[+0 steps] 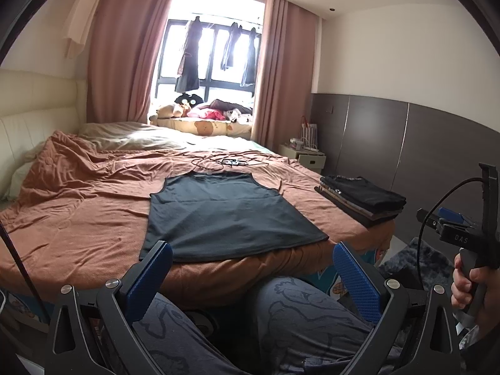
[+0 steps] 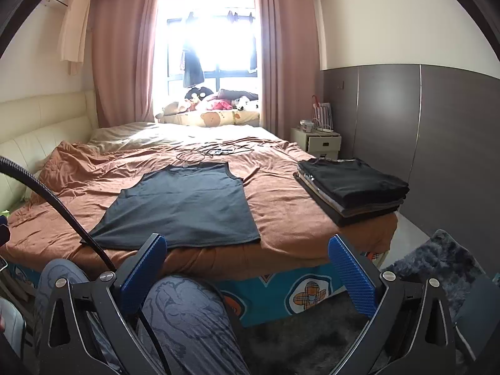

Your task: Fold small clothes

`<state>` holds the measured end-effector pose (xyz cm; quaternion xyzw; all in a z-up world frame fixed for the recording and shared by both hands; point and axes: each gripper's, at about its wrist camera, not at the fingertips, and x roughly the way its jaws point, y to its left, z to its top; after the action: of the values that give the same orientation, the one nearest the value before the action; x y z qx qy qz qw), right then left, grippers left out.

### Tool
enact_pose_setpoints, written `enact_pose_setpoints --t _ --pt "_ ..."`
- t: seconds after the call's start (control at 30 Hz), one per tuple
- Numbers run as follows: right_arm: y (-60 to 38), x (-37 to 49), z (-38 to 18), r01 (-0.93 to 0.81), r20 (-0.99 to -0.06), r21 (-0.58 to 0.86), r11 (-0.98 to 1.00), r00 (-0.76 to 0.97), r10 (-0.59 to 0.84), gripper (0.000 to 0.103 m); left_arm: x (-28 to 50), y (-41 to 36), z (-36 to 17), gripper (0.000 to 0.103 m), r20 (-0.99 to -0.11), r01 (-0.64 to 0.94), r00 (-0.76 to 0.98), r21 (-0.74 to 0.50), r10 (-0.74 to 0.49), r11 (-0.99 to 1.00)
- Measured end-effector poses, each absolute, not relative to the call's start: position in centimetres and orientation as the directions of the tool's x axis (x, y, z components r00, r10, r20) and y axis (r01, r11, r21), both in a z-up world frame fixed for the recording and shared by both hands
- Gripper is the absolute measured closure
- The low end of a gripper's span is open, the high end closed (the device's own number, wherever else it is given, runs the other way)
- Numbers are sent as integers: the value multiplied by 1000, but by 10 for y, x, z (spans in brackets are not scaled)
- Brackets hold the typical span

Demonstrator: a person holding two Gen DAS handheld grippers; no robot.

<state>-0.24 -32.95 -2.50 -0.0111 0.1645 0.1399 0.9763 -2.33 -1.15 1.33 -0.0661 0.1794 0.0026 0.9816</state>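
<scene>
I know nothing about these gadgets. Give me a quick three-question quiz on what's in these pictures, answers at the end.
1. True or false: the dark vest lies spread flat on the bed.
2. Where is the stack of folded clothes? A) on the floor B) on the bed's right corner C) on the window ledge
3. Fill in: both hand-held grippers, left and right, are ____ and hold nothing.

Key: 1 true. 2 B. 3 open.
</scene>
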Motion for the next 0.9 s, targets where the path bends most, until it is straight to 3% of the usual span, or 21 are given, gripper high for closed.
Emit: enact_pose_setpoints --t 0.9 --pt "-336 -5 -28 -271 -314 43 962 910 271 0 -26 -17 16 0 -353 -26 935 -126 -20 992"
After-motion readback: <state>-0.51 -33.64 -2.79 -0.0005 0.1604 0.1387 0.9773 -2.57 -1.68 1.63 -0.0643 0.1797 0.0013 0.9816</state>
